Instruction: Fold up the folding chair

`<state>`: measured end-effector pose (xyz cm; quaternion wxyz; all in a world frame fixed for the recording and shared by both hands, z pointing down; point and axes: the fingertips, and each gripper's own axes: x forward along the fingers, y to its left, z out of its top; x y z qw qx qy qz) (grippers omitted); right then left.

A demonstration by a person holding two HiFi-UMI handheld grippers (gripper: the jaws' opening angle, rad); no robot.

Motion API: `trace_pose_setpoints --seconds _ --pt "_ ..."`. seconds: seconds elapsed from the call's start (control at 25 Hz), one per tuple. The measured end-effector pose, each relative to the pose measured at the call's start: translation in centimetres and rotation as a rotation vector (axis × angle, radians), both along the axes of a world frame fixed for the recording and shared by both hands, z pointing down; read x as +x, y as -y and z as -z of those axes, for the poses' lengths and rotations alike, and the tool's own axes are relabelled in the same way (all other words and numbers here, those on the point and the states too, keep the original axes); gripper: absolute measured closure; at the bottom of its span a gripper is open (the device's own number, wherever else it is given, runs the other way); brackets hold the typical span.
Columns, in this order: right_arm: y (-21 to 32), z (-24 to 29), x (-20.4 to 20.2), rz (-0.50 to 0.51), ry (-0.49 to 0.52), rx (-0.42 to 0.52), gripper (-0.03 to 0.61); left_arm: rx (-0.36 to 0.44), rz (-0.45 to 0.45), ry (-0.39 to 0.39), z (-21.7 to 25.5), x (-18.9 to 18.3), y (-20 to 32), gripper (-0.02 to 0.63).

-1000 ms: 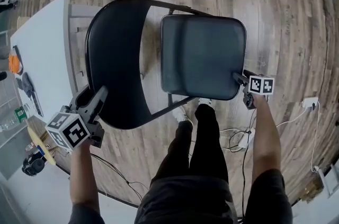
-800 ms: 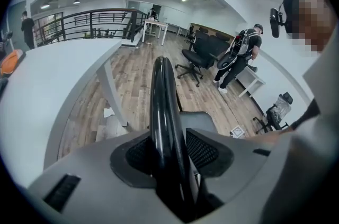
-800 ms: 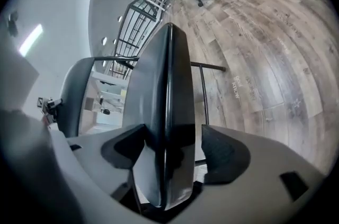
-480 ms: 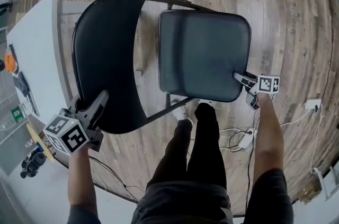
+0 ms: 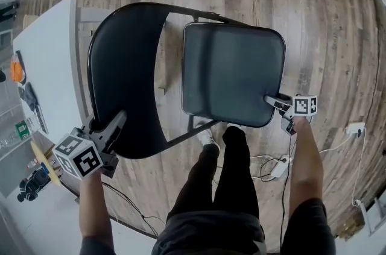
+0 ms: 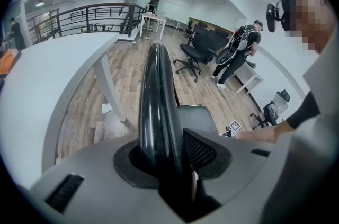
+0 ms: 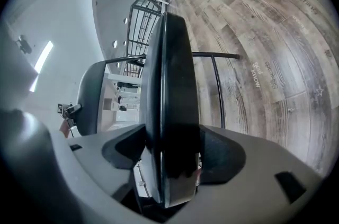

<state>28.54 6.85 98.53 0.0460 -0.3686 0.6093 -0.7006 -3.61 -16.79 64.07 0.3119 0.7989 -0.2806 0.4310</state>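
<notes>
The black folding chair stands open on the wood floor, with its backrest (image 5: 126,67) at the left and its padded seat (image 5: 232,73) at the right. My left gripper (image 5: 111,121) straddles the backrest's near rim (image 6: 156,90). Its jaws have just been closing, and the pads now press on both faces of the rim. My right gripper (image 5: 274,102) sits at the seat's near right corner. Its jaws widened a little a moment ago, and the thick seat edge (image 7: 172,85) fills the space between them.
A white table (image 5: 48,67) stands close on the left with an orange thing (image 5: 17,70) on it. Cables and a power strip (image 5: 278,168) lie on the floor by the person's legs (image 5: 223,169). Office chairs and a standing person (image 6: 241,48) are farther off.
My left gripper has settled slightly lower onto the backrest's rim and its jaws have narrowed. My right gripper has tilted a little at the seat's corner.
</notes>
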Motion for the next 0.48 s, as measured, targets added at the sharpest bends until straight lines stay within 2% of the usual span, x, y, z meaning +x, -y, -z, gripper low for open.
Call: trace_pose_setpoints --seconds 0.48 --pt "2.2 8.9 -4.4 0.107 0.017 0.029 0.264 -0.010 0.035 -0.024 5.2 -1.0 0.4 0.505"
